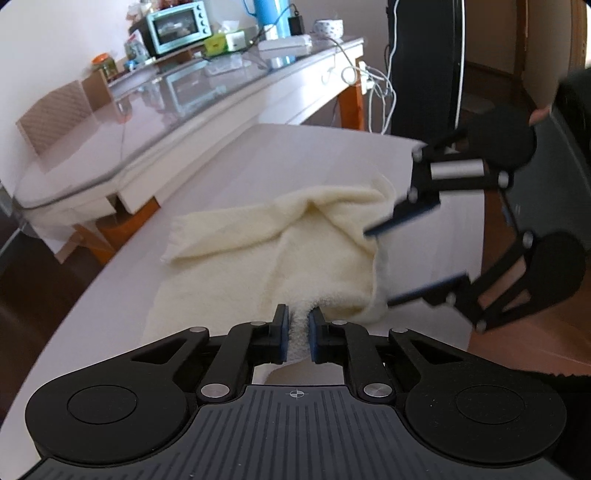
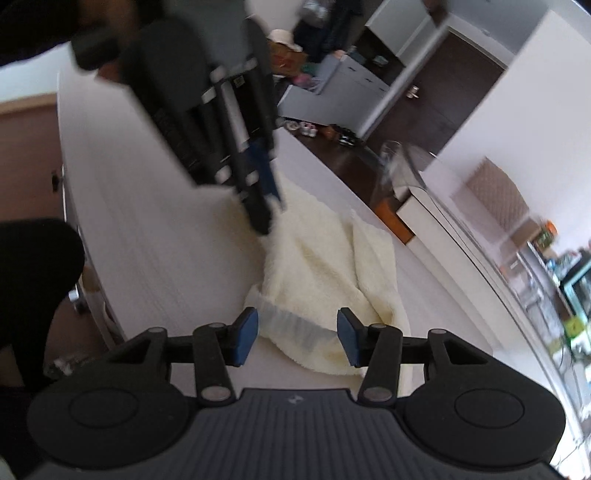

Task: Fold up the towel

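Note:
A cream towel (image 1: pixel 295 240) lies rumpled and partly folded on the white table (image 1: pixel 258 162). My left gripper (image 1: pixel 298 325) is shut on a near edge of the towel, which bunches up between its blue pads. It also shows in the right wrist view (image 2: pixel 271 218), pinching the towel's far edge. My right gripper (image 2: pixel 297 338) is open, its blue pads either side of the towel's (image 2: pixel 325 269) hemmed corner, just above the table (image 2: pixel 147 221). In the left wrist view the right gripper (image 1: pixel 380 266) stands open at the towel's right side.
A glass-topped side table (image 1: pixel 184 85) at the left carries a teal toaster oven (image 1: pixel 177 26), a blue jug and clutter. Cables hang by a black panel (image 1: pixel 424 62). The table's right edge drops to a wooden floor (image 1: pixel 517 332).

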A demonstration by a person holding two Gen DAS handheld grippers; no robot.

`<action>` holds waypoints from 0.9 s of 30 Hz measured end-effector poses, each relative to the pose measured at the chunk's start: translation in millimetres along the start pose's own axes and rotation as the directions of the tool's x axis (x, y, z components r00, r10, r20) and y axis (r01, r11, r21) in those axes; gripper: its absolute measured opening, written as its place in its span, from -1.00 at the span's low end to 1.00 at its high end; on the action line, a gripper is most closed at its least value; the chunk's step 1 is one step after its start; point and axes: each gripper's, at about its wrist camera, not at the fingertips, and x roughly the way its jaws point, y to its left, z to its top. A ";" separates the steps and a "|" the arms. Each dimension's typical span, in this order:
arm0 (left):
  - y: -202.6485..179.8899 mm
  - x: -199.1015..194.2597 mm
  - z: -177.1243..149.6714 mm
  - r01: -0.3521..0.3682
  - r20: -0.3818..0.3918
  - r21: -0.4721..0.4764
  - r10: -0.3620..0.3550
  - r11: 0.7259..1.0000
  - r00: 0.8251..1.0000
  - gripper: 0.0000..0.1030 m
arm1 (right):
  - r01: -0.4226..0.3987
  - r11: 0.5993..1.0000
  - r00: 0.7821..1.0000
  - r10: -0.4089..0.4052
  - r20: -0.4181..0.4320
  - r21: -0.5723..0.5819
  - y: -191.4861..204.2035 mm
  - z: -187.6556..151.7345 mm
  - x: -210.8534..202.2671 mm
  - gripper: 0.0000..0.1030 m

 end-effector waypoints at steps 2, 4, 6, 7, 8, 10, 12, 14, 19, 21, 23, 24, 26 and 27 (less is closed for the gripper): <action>5.2 -2.2 4.7 0.001 0.005 -0.002 -0.001 1.000 1.000 -0.77 | -0.008 1.000 1.000 0.008 -0.014 -0.017 1.9 0.8 5.3 -0.42; 9.9 -2.4 9.0 0.007 0.006 0.001 -0.007 1.000 1.000 -0.77 | -0.009 0.999 1.000 0.009 -0.015 -0.031 4.0 1.2 8.8 -0.60; 12.4 0.1 10.7 0.004 0.001 0.005 -0.004 1.000 1.000 -0.77 | -0.010 1.000 1.000 0.010 -0.009 -0.012 2.1 1.9 7.1 -0.93; 13.4 1.2 11.1 0.003 -0.002 0.005 -0.003 1.000 1.000 -0.77 | -0.025 0.999 1.000 0.025 -0.002 0.022 -1.0 2.6 3.8 -0.94; 14.5 3.1 11.0 0.003 -0.005 0.004 -0.003 1.000 1.000 -0.77 | -0.039 0.999 0.999 0.039 0.002 0.038 -2.3 2.8 1.6 -0.95; 16.0 6.9 9.3 0.003 -0.012 0.002 -0.003 1.000 1.000 -0.76 | -0.096 0.990 0.995 0.094 0.026 0.103 -5.4 1.8 -10.4 -0.98; 17.3 9.4 7.1 0.003 -0.015 -0.004 -0.003 1.000 1.000 -0.67 | -0.156 0.974 0.987 0.148 0.055 0.166 -8.2 -1.4 -22.6 -0.99; 18.7 11.1 5.3 -0.001 -0.016 -0.009 0.001 1.000 1.000 -0.49 | -0.170 0.965 0.985 0.159 0.071 0.202 -8.9 -3.1 -30.1 -0.99; 19.1 13.3 1.4 -0.008 -0.021 -0.017 0.008 1.000 1.000 -0.39 | -0.156 0.951 0.987 0.142 0.071 0.266 -8.7 -8.2 -38.9 -0.94; 20.0 11.2 0.2 -0.014 -0.019 -0.023 0.014 1.000 1.000 -0.38 | -0.131 0.958 0.990 0.116 0.075 0.255 -4.7 -4.7 -36.8 -0.73; 20.3 8.7 -0.9 -0.016 -0.017 -0.029 0.016 0.999 1.000 -0.36 | -0.123 0.965 0.991 0.109 0.072 0.230 2.2 0.1 -33.8 -0.65; 20.4 6.5 -1.8 -0.021 -0.019 -0.031 0.020 0.999 1.000 -0.35 | -0.119 0.970 0.992 0.106 0.072 0.211 5.3 4.1 -28.1 -0.65; 21.0 3.9 -3.3 -0.041 -0.026 -0.029 0.041 0.999 0.999 -0.29 | -0.112 0.975 0.993 0.101 0.069 0.190 8.4 11.3 -16.4 -0.65; 21.6 3.1 -4.0 -0.051 -0.029 -0.027 0.050 0.998 0.998 -0.28 | -0.107 0.977 0.993 0.096 0.067 0.185 9.0 13.8 -11.8 -0.64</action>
